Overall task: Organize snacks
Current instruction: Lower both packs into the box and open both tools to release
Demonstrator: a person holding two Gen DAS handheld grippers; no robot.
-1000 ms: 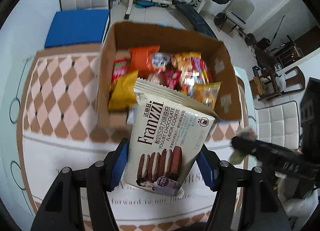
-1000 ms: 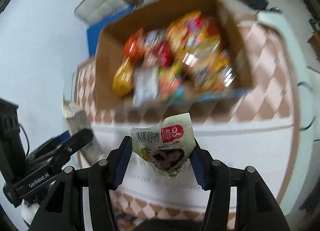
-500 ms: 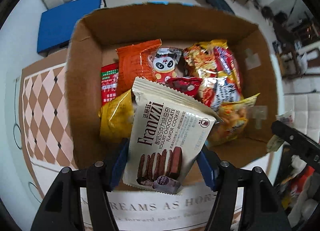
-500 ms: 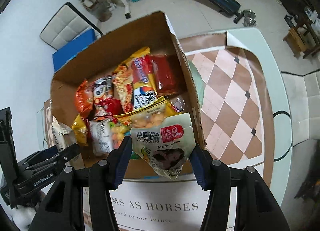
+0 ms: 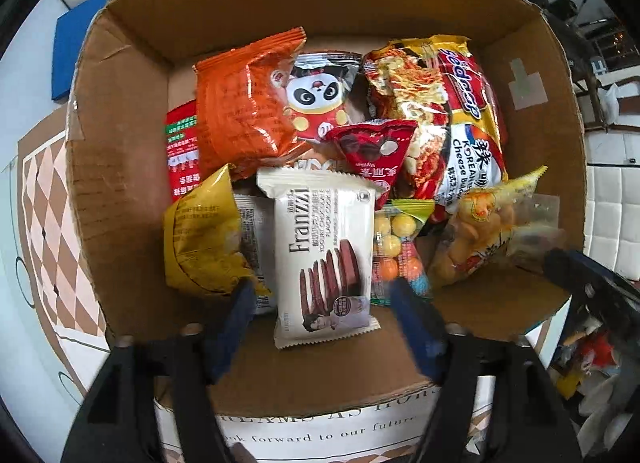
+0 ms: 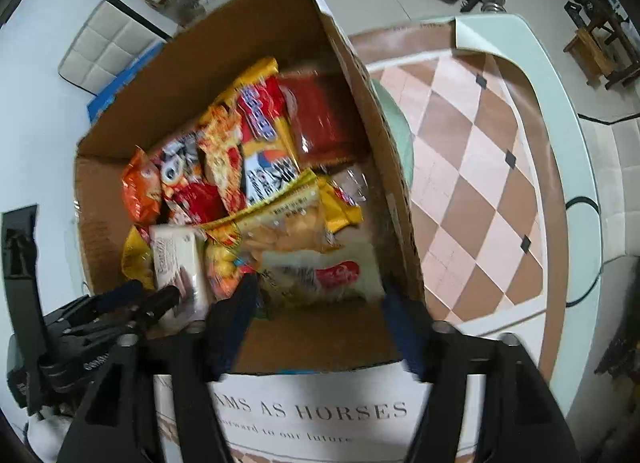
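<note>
An open cardboard box on the table holds several snack packs. The white Franzzi cookie pack lies loose in the box, between the blue pads of my left gripper, which is open above the box's near wall. My right gripper is open too; the pale snack bag with a red label lies free in the box's near right corner, just beyond its fingers. The left gripper also shows in the right wrist view at lower left.
Other packs fill the box: an orange bag, a panda pack, a noodle pack, a yellow bag. The box stands on a brown-and-pink diamond tablecloth. Chairs and gym gear stand beyond.
Both grippers moved forward over the box and opened. The Franzzi pack dropped from the left gripper and the red-label bag from the right one; both now lie in the box.
</note>
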